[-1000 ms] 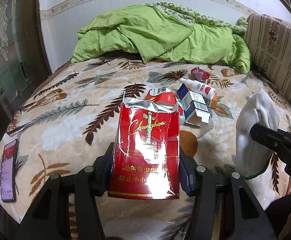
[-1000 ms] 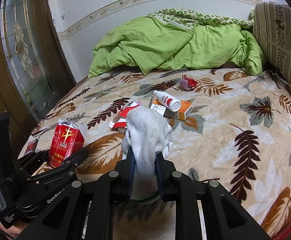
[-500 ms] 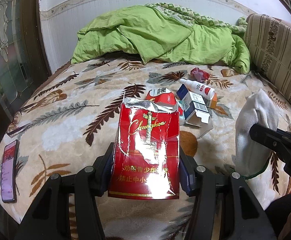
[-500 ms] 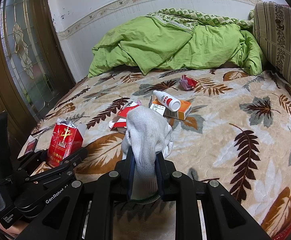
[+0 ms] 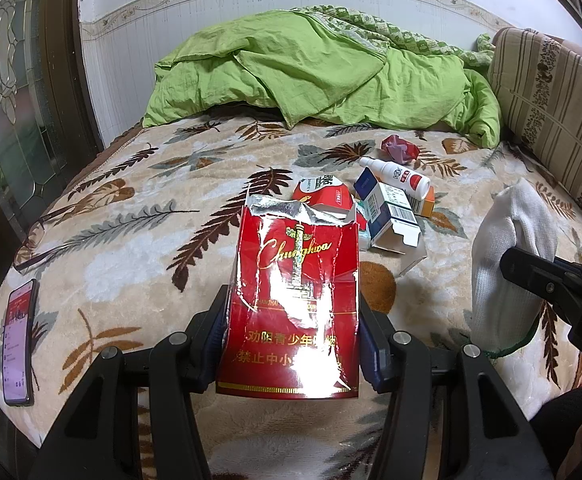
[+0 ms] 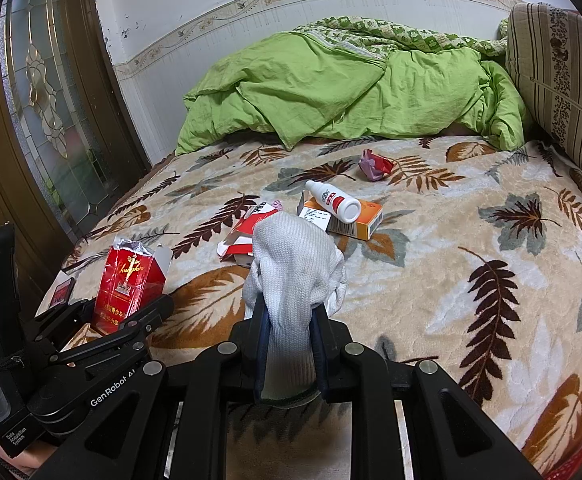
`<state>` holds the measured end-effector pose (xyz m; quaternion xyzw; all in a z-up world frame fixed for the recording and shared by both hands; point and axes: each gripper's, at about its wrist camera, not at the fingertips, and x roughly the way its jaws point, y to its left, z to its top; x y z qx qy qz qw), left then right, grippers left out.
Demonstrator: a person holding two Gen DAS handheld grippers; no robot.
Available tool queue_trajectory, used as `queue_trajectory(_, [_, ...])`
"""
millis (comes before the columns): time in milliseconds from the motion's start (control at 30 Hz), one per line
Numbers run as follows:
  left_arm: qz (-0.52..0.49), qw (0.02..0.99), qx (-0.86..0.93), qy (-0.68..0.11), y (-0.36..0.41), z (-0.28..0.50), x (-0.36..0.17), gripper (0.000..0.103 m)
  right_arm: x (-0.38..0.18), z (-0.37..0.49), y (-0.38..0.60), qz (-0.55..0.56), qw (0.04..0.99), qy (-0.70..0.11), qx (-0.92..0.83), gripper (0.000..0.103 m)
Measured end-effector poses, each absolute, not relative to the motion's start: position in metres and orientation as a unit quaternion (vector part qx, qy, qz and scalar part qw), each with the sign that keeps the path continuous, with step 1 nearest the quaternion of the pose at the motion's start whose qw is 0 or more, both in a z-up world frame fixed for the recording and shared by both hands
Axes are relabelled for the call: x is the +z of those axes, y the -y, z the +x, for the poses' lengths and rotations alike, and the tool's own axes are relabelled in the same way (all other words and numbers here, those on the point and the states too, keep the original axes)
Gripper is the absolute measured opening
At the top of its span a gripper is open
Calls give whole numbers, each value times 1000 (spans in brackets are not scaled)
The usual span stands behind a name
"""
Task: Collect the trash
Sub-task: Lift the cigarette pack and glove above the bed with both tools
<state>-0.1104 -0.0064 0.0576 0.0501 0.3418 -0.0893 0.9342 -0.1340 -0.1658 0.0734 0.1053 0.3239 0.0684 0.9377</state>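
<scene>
My left gripper (image 5: 291,332) is shut on a torn red cigarette carton (image 5: 295,300), held upright over the near part of the bed; it also shows in the right wrist view (image 6: 125,284). My right gripper (image 6: 289,332) is shut on a white knit glove (image 6: 295,272), seen at the right of the left wrist view (image 5: 507,256). On the bed lie a white bottle (image 6: 333,200) on an orange box (image 6: 355,220), a red-white box (image 5: 323,196), a blue-white open box (image 5: 391,216) and a crumpled red wrapper (image 6: 375,164).
A green quilt (image 5: 311,72) is piled at the far end of the leaf-patterned blanket (image 6: 471,240). A striped cushion (image 5: 551,96) lines the right side. A phone (image 5: 19,336) lies at the bed's near left edge. A glass-panelled door (image 6: 43,92) stands left.
</scene>
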Motion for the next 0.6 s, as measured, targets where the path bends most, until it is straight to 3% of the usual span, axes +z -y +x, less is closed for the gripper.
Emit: queue_trajectory(600, [46,934,-96,-342,7,-111,57,54,74,-135,167,108,938,-322,68,20])
